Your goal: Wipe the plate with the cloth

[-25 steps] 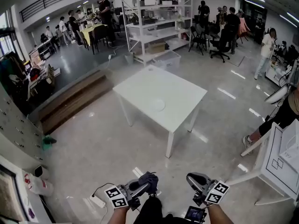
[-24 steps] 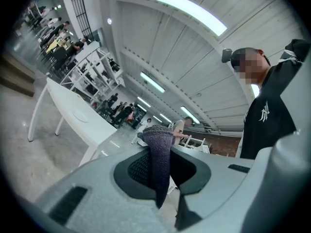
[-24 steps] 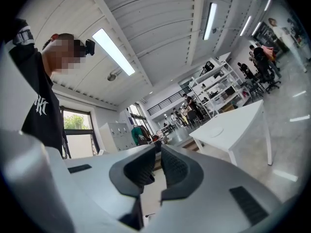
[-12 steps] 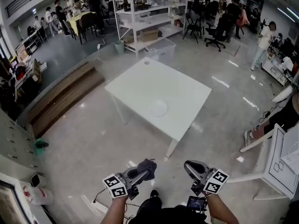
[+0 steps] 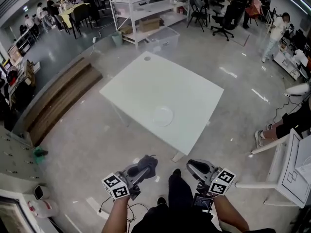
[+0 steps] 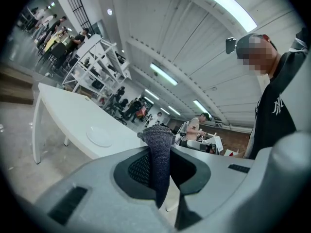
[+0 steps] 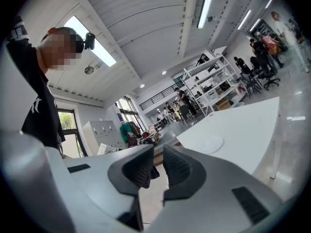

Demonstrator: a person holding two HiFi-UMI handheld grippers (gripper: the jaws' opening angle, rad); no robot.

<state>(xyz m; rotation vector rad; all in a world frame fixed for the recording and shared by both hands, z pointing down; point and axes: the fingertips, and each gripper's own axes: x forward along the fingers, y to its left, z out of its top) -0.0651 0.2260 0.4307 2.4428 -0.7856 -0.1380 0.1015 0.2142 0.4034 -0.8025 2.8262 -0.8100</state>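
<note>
Head view: the person's body is cut off at the lower edge, so only forearms and a leg show. The left gripper (image 5: 140, 172) is clamped on a dark cloth (image 5: 148, 162), which bunches out past its tip. The right gripper (image 5: 194, 166) is low at the right, and its jaw gap is too small to read here. Both hang over the floor, short of the near corner of the white table (image 5: 141, 89). The plate (image 5: 163, 116) lies on the table towards that near corner, well apart from the cloth and hard to pick out, white on white.

Left gripper view: the left gripper (image 6: 163, 171) has its jaws shut on the cloth (image 6: 158, 140), which stands upright between the pads and hides part of the view ahead. The plate (image 6: 99, 136) lies flat on the table (image 6: 63, 113), beyond and to the left of the cloth, not touching it.

Right gripper view: the right gripper (image 7: 157, 168) has its jaws a narrow gap apart with nothing between them. A dark scrap behind the left jaw is too small to tell. The plate (image 7: 206, 143) sits on the table (image 7: 243, 120), ahead and to the right, well apart
</note>
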